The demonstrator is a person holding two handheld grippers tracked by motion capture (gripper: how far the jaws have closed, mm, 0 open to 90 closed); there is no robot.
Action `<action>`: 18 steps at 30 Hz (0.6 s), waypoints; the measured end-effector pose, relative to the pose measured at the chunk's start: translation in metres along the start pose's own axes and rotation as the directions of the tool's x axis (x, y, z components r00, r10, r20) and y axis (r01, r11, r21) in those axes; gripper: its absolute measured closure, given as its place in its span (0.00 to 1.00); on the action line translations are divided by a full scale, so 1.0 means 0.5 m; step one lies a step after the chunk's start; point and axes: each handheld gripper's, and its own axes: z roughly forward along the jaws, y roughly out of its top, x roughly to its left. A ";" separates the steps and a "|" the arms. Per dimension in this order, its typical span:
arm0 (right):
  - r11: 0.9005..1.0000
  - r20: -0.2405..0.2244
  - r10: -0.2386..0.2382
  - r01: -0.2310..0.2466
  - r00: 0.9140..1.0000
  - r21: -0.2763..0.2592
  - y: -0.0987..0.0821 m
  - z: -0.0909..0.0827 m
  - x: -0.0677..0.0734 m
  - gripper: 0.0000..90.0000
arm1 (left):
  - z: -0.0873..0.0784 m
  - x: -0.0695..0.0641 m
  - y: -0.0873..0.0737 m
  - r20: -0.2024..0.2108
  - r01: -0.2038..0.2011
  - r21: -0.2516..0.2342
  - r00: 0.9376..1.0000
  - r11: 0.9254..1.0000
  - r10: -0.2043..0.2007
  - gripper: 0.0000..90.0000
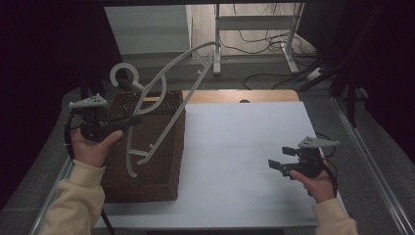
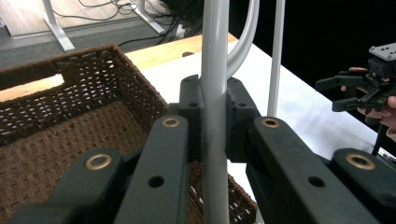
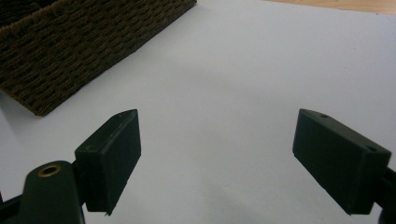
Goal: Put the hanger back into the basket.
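A white plastic clothes hanger (image 1: 161,93) hangs in the air over a brown wicker basket (image 1: 161,161) at the table's left. My left gripper (image 1: 134,119) is shut on one of the hanger's thin arms; in the left gripper view the white rod (image 2: 215,93) runs upright between the pressed pads (image 2: 192,107). The hook curls at the upper left. My right gripper (image 1: 276,164) hovers low over the white table (image 1: 235,147) at the right, open, with nothing between its fingertips (image 3: 114,154).
The basket (image 2: 56,140) looks empty inside. Its woven side wall (image 3: 79,51) lies to the left of the right gripper. The other hand's gripper (image 2: 359,91) shows far off. Beyond the table stand a metal frame and floor cables (image 1: 264,39).
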 end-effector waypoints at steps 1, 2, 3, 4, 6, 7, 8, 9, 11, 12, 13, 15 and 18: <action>1.000 0.007 -0.003 0.003 1.000 -0.003 0.000 -0.001 0.002 0.17 | -0.006 0.008 -0.002 -0.014 0.003 0.001 1.000 1.000 -0.003 0.89; 1.000 0.007 -0.003 0.003 1.000 -0.003 0.000 -0.001 0.002 0.17 | -0.006 0.008 -0.002 -0.014 0.003 0.001 1.000 1.000 -0.003 0.89; 1.000 0.010 -0.009 0.009 1.000 -0.006 0.001 -0.001 0.003 0.17 | -0.009 0.012 -0.003 -0.022 0.004 0.000 1.000 1.000 -0.004 0.89; 1.000 0.010 -0.010 0.010 1.000 -0.009 0.001 -0.001 0.004 0.18 | -0.013 0.017 -0.005 -0.027 0.006 0.000 1.000 1.000 -0.006 0.89; 1.000 0.015 -0.009 0.009 1.000 -0.012 0.001 -0.001 0.004 0.18 | -0.019 0.027 -0.008 -0.038 0.010 -0.004 0.999 1.000 -0.010 0.89; 1.000 0.017 -0.009 0.010 1.000 -0.013 0.000 -0.001 0.003 0.17 | -0.021 0.030 -0.010 -0.044 0.013 -0.007 0.999 1.000 -0.013 0.89; 1.000 0.017 -0.009 0.010 1.000 -0.013 0.000 -0.001 0.003 0.17 | -0.024 0.034 -0.011 -0.051 0.015 -0.007 0.999 1.000 -0.015 0.89; 1.000 0.016 -0.007 0.007 1.000 -0.009 0.000 -0.001 0.003 0.17 | -0.027 0.038 -0.012 -0.057 0.012 -0.004 0.998 1.000 -0.012 0.89; 1.000 0.016 -0.003 0.003 1.000 -0.006 0.000 0.000 0.002 0.17 | -0.032 0.044 -0.016 -0.068 0.003 0.002 0.998 1.000 -0.003 0.89; 1.000 0.016 -0.003 0.003 1.000 -0.002 -0.001 0.001 0.002 0.17 | -0.033 0.046 -0.017 -0.072 0.000 0.002 0.997 1.000 0.001 0.89; 1.000 0.017 -0.002 0.002 1.000 0.001 -0.002 0.001 0.002 0.18 | -0.036 0.052 -0.020 -0.088 -0.003 0.011 0.996 1.000 0.004 0.89; 1.000 0.019 0.001 -0.001 1.000 0.001 -0.002 0.001 0.002 0.18 | -0.037 0.054 -0.022 -0.099 -0.005 0.015 0.995 1.000 0.006 0.89; 1.000 0.020 0.000 0.000 1.000 0.000 -0.003 0.001 0.001 0.18 | -0.040 0.065 -0.029 -0.113 -0.003 0.021 0.994 1.000 0.006 0.89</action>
